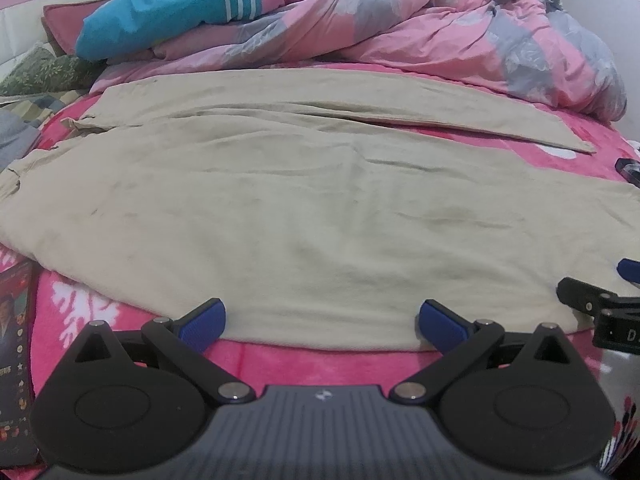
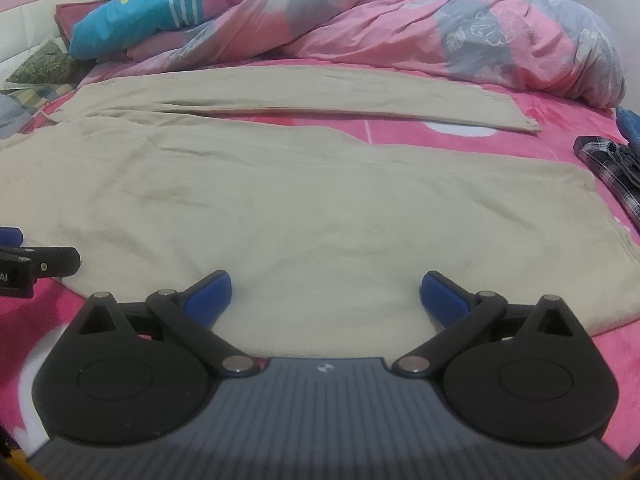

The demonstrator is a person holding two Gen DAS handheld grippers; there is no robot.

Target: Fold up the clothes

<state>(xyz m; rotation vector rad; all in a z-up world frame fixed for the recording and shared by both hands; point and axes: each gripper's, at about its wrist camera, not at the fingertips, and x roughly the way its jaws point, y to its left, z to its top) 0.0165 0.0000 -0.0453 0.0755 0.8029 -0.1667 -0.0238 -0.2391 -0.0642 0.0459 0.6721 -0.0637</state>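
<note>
the left tool (image 1: 320, 326) has its blue pads (image 1: 202, 326) spread wide, pinching nothing, and hangs over the near hem of a pair of beige cotton trousers (image 1: 300, 208). the right tool (image 2: 326, 300) is spread the same way, empty, a little further along the same near edge; in the left view it shows at 3 o'clock (image 1: 600, 308), and in the right view the left one peeps in at 9 o'clock.

both sit side by side at the 6 o'clock edge of the cloth, probably because that long edge is the one to be lifted: two grips apart along it would keep the fabric from sagging as it is carried over. no fold looks begun yet.

the trousers lie flat on a bright pink fleece blanket with white patterns (image 1: 280, 360) covering the bed. their long axis runs from 9 to 3 o'clock, waist towards 9, leg ends towards 3. the near leg fills the middle of each view; the far leg (image 2: 320, 96) splays off towards 2 o'clock, leaving a wedge of blanket between them.

beyond, at 12 o'clock, a crumpled pink and grey quilt (image 1: 440, 28) is heaped with a teal striped fleece (image 1: 160, 16) at 11. a dark checked garment (image 2: 612, 168) lies at 3 o'clock, apart from the trousers.
</note>
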